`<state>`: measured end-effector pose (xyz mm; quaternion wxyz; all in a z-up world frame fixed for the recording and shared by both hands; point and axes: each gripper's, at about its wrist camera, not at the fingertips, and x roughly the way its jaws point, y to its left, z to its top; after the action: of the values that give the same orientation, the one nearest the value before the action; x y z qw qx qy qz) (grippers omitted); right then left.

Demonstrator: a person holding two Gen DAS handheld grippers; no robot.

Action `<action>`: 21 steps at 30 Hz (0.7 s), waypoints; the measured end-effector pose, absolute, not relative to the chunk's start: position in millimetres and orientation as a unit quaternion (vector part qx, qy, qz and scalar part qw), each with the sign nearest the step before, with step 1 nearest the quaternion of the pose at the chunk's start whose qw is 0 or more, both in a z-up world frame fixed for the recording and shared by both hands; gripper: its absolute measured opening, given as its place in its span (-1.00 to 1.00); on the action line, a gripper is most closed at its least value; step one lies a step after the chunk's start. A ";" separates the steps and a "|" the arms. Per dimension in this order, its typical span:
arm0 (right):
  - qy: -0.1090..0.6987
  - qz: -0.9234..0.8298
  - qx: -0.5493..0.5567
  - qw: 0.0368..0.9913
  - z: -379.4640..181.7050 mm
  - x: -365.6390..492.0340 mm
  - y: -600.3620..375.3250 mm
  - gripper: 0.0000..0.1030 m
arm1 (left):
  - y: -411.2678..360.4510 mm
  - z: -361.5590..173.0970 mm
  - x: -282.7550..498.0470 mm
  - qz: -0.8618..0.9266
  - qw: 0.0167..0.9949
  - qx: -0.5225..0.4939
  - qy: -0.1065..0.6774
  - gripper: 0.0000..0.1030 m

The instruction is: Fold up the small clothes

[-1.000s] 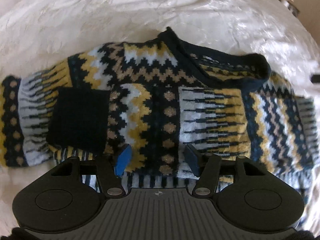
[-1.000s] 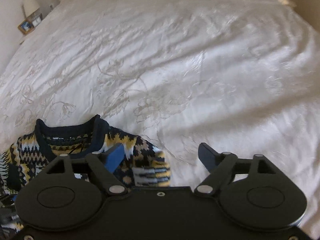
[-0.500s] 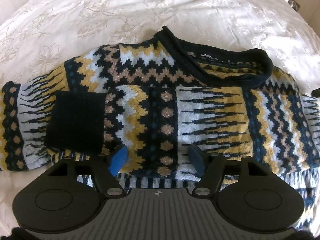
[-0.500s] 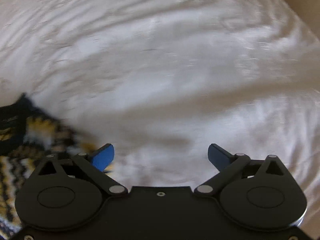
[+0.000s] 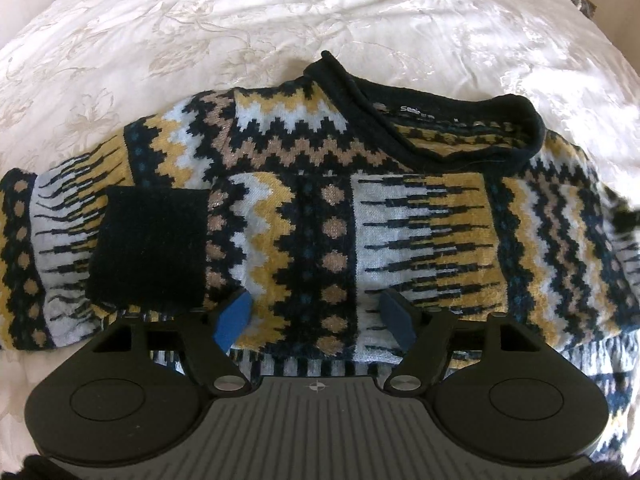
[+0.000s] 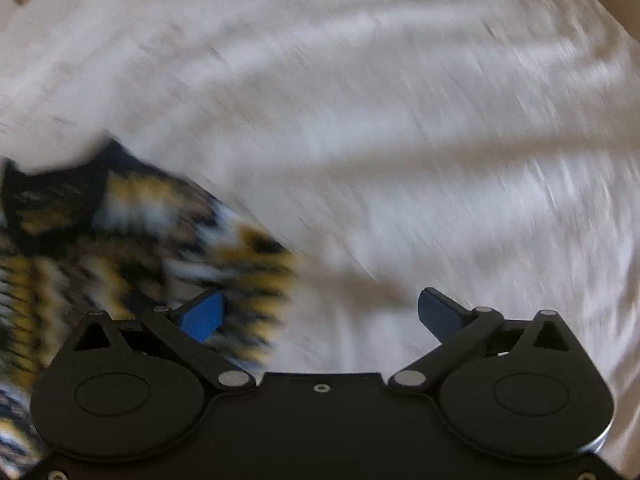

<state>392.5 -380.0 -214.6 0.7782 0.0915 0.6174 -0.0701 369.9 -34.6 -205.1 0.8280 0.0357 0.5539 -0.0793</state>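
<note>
2 tongs, left tongs (image 5: 316, 318) opening above sweater (image 5: 320, 216), right tongs (image 6: 320, 316) beside it

The left gripper (image 5: 316, 318), black with blue-padded fingers (image 5: 234, 317), points steeply downward, its jaws opening, nothing pinched between them. The right gripper (image 6: 320, 316), of the same build, also points steeply down, jaws spread wide and empty, the view blurred.

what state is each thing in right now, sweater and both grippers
sweater: lying flat on the bedspread, one sleeve folded across the front, cuff on top
left gripper: jaws opening, gripping nothing, above the sweater
right gripper: open wide, empty, at the sweater's edge; view blurred
</note>
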 end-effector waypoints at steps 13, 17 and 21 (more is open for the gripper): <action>0.562 -0.080 0.135 0.812 -174.0 331.3 -369.6 0.99 | -26.8 -185.5 346.9 -0.089 0.826 0.022 0.557 0.49; 0.604 -0.094 0.114 0.783 -209.5 308.9 -364.4 0.99 | -20.9 -176.2 322.6 -0.086 0.824 0.020 0.559 0.49; 0.595 -0.122 0.166 0.777 -215.3 289.5 -383.4 0.99 | -13.2 -166.4 300.1 -0.083 0.823 0.023 0.561 0.49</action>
<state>289.5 -383.4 -215.3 0.7767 0.1656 0.5954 -0.1216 300.1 -13.2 -166.4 0.8235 0.0226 0.5608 -0.0829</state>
